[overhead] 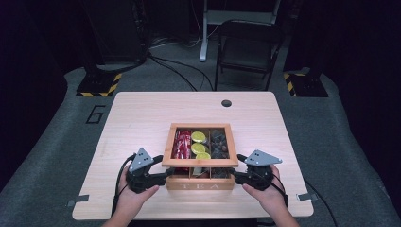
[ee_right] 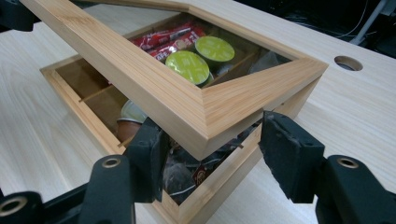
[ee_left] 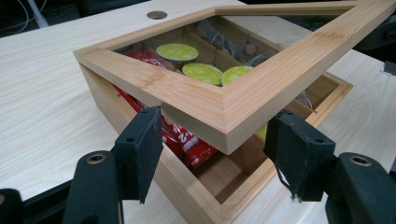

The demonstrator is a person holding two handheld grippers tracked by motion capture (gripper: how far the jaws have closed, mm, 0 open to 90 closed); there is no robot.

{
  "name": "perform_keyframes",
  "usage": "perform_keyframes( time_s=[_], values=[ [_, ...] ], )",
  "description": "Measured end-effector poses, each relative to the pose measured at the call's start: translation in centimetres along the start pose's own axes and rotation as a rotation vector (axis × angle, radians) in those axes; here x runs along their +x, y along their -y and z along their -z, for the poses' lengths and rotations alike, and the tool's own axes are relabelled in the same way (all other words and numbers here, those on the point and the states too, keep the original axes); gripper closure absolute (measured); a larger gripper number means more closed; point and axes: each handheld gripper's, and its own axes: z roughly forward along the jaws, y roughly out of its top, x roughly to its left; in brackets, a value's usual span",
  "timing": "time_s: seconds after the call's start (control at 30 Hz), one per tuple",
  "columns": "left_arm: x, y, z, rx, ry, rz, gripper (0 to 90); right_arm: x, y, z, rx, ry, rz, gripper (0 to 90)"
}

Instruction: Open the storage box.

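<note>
High view down from overhead; both gripper views close, low, sharing the lidded box [overhead: 200, 158].

The surface [overhead: 142, 118] is pale wood-grain laminate, smooth and matt. The tea box [ee_left: 187, 186] is light bamboo-like wood with fine straight grain and a satin finish. Its lid [ee_left: 261, 79] has a frame of the same wood around a clear, glossy pane. Inside, the red packets [ee_left: 187, 140] look like shiny foil or plastic wrap, and the green capsules [ee_left: 176, 51] have smooth, slightly glossy tops. The left tool [ee_left: 215, 149] and right tool [ee_right: 210, 154] have matt black plastic jaws with rough, worn pads; a grey plate [overhead: 140, 160] on top looks like matt plastic or metal.
</note>
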Motion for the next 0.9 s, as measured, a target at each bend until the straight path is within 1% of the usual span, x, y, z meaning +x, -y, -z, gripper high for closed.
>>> perform_keyframes(
  time_s=[0.1,0.2,0.23,0.27,0.3,0.37,0.43,0.47,0.5,0.57,0.6,0.63,0.73,0.9],
  values=[
    [0.1,-0.6,0.1,-0.002,-0.003,-0.009,36.6,-0.2,-0.5,0.2,-0.005,-0.001,0.009,43.0],
    [0.3,-1.1,0.3,0.003,0.003,-0.008,36.6,-0.3,-0.9,0.2,-0.009,0.01,0.015,44.2],
    [0.4,-1.2,0.3,0.001,0.004,-0.006,36.6,-0.3,-1.1,0.2,-0.001,0.013,0.01,44.3],
    [0.4,-1.3,0.3,-0.001,0.007,0.001,36.6,-0.4,-1.2,0.1,-0.003,0.012,0.024,44.4],
    [0.5,-1.4,0.3,-0.004,0.01,0.003,36.6,-0.4,-1.3,0.1,0.004,0.017,0.013,44.5],
    [0.6,-1.6,0.3,-0.015,0.012,0.01,36.6,-0.6,-1.6,0.0,0.004,0.025,0.018,44.6],
    [0.7,-1.9,0.4,-0.022,0.015,0.019,36.6,-0.6,-1.9,-0.2,-0.004,0.044,0.013,45.3],
    [0.7,-2.0,0.4,-0.023,0.017,0.024,36.6,-0.7,-2.0,-0.3,-0.011,0.048,0.019,45.6],
    [0.8,-2.2,0.4,-0.026,0.016,0.021,36.6,-0.7,-2.1,-0.3,-0.011,0.053,0.009,45.9],
    [0.8,-2.4,0.5,-0.03,0.012,0.017,36.8,-0.9,-2.3,-0.3,-0.018,0.061,0.008,46.7],
    [0.8,-2.5,0.5,-0.03,0.012,0.016,36.9,-0.8,-2.4,-0.4,-0.026,0.063,-0.013,46.8],
    [0.8,-2.6,0.5,-0.027,0.012,0.015,37.0,-0.9,-2.4,-0.3,-0.025,0.059,-0.006,46.9],
    [0.9,-2.9,0.5,-0.034,0.008,0.014,37.1,-0.9,-2.6,-0.3,-0.032,0.059,-0.017,47.1],
    [1.0,-3.2,0.6,-0.042,0.007,0.017,37.2,-1.1,-2.9,-0.2,-0.042,0.056,-0.016,47.4]
  ],
)
